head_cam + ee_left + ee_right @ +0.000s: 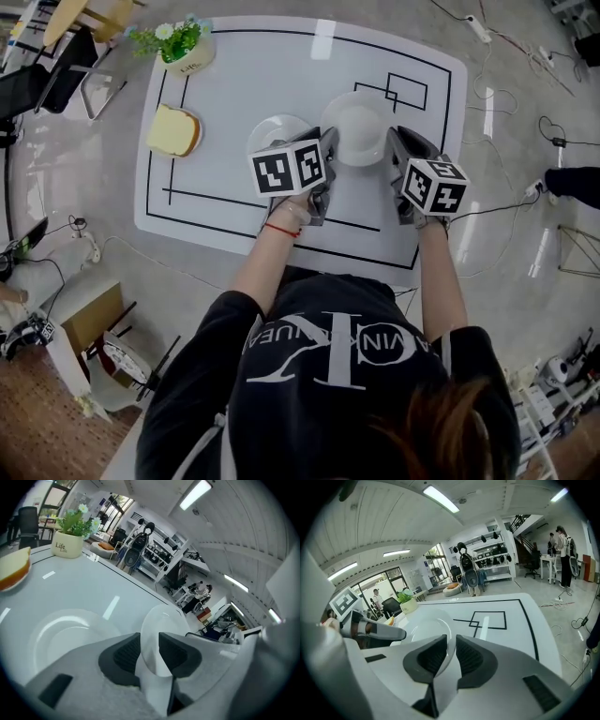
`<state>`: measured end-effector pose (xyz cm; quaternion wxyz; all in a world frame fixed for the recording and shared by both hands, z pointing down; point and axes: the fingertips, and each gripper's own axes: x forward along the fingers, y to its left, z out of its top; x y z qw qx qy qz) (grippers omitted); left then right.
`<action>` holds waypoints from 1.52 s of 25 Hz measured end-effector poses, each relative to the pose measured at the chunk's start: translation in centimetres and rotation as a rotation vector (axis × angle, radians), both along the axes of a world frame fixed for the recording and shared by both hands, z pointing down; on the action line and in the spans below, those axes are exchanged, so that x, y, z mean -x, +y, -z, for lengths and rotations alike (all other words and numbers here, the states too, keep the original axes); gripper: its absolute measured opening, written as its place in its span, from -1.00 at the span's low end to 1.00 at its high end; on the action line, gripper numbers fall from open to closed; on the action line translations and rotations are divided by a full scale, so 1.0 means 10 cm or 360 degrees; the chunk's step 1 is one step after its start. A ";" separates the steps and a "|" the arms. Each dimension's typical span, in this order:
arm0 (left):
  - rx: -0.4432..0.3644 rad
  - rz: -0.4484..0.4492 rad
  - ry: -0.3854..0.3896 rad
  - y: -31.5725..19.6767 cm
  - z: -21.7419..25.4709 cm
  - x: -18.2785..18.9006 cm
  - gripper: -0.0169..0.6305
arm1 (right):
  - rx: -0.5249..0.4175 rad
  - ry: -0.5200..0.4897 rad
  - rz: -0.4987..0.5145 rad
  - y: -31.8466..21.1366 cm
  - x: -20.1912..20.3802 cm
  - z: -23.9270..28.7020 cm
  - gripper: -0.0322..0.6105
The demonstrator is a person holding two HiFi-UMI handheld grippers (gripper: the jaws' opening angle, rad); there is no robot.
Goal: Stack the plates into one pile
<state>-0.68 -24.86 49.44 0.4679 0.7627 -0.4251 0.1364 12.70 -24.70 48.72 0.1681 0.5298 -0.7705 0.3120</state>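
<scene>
I have both grippers on one plate (361, 127). The left gripper (330, 141) bites its left rim and the right gripper (396, 141) bites its right rim, so the plate hangs between them over the middle of the table (244, 75), toward the far right corner.

In the left gripper view, my left gripper (150, 644) has its pads pressed on either side of the thin white rim, and the plate (161, 618) rises edge-on out of the gap. In the right gripper view, the right gripper (451, 651) is clamped the same way on the opposite rim, with the plate (429, 630) spreading off to its left.

The left forearm (258, 267) and right forearm (441, 281) reach forward from the body almost parallel, closing in slightly toward the plate. Both grippers point ahead and downward, marker cubes on top. A red band sits on the left wrist.

The second plate (277, 131) lies flat on the table just left of the held one, whose left rim overlaps its right rim in the head view. From the left gripper it shows low on the left (65, 634).

A bread slice (173, 131) lies near the left edge, and a plant pot (187, 52) stands at the far left corner.
</scene>
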 end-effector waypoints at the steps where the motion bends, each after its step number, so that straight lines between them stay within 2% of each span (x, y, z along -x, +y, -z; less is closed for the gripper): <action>1: 0.0003 0.0015 0.0000 0.01 0.00 0.11 -0.56 | 0.0002 -0.0004 0.0016 0.00 0.11 0.00 -0.71; 11: 0.0091 0.0129 -0.0026 0.13 -0.07 1.09 -0.55 | 0.0043 -0.0034 0.0188 -0.04 1.11 -0.06 -0.72; 16: 0.0160 0.0178 0.0008 0.23 -0.12 1.42 -0.52 | 0.0095 -0.0024 0.0277 0.01 1.45 -0.15 -0.72; 22: 0.0210 0.0170 0.0048 0.34 -0.18 1.58 -0.44 | 0.0131 -0.0006 0.0351 0.05 1.65 -0.24 -0.70; 33: 0.0212 0.0058 -0.0046 0.42 -0.27 1.56 -0.20 | 0.0100 0.0174 0.0424 0.09 1.73 -0.33 -0.67; 36: 0.0187 0.0062 -0.0068 0.44 -0.27 1.57 -0.13 | 0.0076 0.0226 0.0439 0.10 1.73 -0.32 -0.54; 38: 0.0152 0.0059 -0.0099 0.43 -0.25 1.58 -0.13 | 0.0061 0.0238 0.0439 0.12 1.71 -0.30 -0.53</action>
